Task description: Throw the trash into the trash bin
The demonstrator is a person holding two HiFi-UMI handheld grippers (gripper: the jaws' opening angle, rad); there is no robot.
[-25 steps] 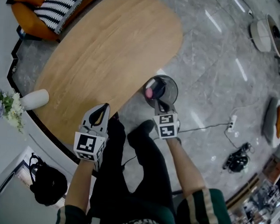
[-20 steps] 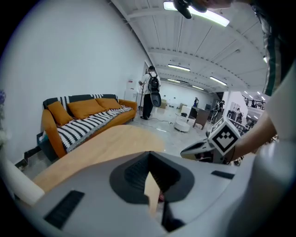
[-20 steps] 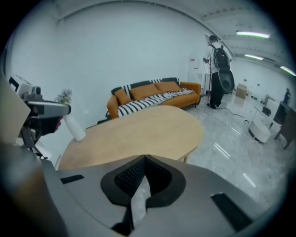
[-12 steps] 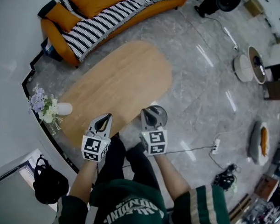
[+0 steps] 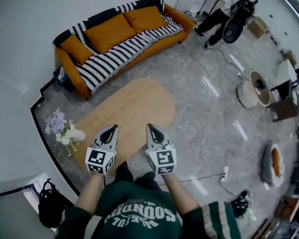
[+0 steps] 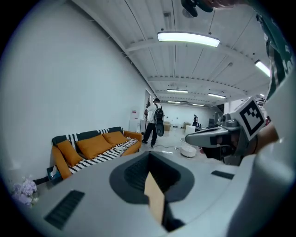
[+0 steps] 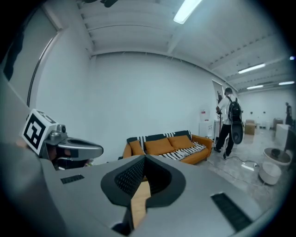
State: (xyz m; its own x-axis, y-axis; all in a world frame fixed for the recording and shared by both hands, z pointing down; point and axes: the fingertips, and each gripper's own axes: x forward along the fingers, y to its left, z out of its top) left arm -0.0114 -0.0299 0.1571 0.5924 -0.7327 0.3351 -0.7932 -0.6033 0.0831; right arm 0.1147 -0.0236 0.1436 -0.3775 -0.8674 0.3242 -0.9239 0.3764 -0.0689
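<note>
Two grey, smooth plastic claws are held side by side. The left claw (image 5: 111,128) and the right claw (image 5: 151,127) are both clenched, with nothing between the jaws. Below them is one oval wooden bench (image 5: 135,104) on a glossy grey stone floor (image 5: 208,123). One orange sofa (image 5: 113,29) stands behind. The trash bin does not show in any view.
</note>
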